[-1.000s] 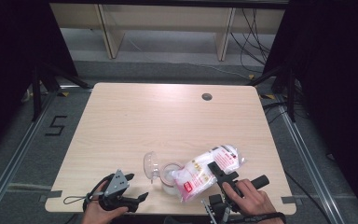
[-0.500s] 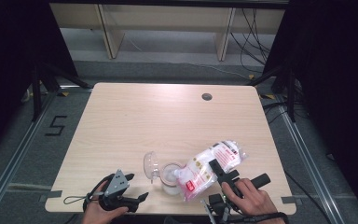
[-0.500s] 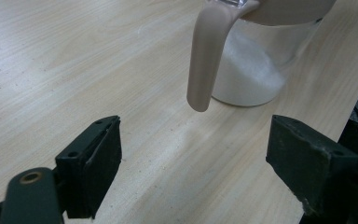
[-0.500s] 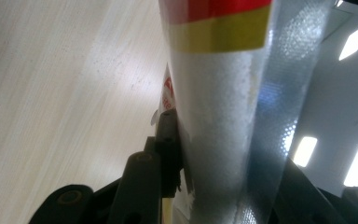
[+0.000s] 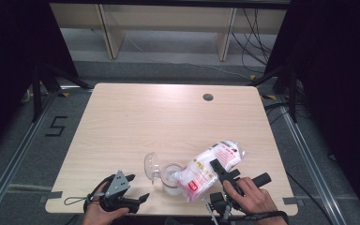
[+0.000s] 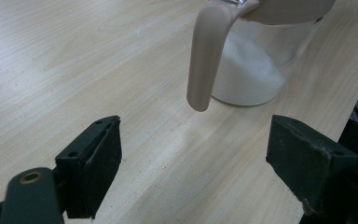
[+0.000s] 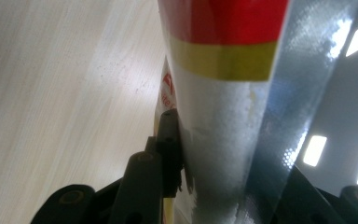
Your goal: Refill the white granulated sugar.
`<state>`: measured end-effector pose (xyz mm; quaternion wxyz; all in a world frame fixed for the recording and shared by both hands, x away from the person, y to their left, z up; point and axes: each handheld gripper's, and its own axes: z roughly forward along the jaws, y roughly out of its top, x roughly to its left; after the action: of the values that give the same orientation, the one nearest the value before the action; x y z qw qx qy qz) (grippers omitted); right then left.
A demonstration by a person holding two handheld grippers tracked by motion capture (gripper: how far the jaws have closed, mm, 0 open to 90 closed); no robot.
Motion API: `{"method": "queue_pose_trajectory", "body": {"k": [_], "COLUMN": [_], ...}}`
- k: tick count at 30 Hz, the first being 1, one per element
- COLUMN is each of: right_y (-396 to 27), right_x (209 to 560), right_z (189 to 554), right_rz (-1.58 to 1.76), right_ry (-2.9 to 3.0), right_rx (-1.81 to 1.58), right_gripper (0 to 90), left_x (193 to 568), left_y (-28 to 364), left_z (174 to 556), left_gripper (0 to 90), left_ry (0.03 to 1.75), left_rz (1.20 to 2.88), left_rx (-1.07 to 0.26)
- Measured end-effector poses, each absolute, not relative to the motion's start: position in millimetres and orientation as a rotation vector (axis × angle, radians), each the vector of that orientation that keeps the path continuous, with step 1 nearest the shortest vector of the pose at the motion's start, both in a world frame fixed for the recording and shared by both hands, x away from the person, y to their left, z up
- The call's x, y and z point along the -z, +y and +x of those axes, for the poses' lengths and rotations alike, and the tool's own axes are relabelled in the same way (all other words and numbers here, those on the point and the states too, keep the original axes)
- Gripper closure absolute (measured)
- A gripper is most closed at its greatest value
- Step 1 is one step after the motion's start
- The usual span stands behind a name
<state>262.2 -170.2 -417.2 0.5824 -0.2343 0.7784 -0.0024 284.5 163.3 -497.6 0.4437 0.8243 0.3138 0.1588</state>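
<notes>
A clear jug (image 5: 171,182) with white powder in it stands near the table's front edge, its lid (image 5: 151,165) swung open to the left. My right gripper (image 5: 222,174) is shut on a white bag with a red label (image 5: 211,163), which tilts down to the left with its low end over the jug's mouth. In the right gripper view the bag (image 7: 228,93) is pressed between the jaws, one finger (image 7: 168,144) flat against it. My left gripper (image 5: 137,187) rests open on the table left of the jug. Its own view shows the beige handle (image 6: 205,56) and the powder (image 6: 251,70) beyond the open gripper (image 6: 209,168).
The wooden table (image 5: 136,122) has a small round cable hole (image 5: 208,97) at the back right. The jug and both hands sit close to the front edge. Dark curtains and metal frame legs flank the table.
</notes>
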Motion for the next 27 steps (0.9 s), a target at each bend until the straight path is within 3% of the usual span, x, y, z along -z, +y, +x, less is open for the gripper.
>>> {"method": "queue_pose_trajectory", "body": {"k": [27], "right_y": [-186.6], "right_x": [419.3], "right_z": [283.5], "right_rz": [-0.360], "right_ry": [1.971], "right_rx": [-0.194], "right_gripper": [74.4], "left_x": [497.9], "left_y": [162.5], "left_z": [284.3], "left_gripper": [17.7], "left_ry": [0.783], "left_rz": [2.032], "left_rx": [-0.389]}}
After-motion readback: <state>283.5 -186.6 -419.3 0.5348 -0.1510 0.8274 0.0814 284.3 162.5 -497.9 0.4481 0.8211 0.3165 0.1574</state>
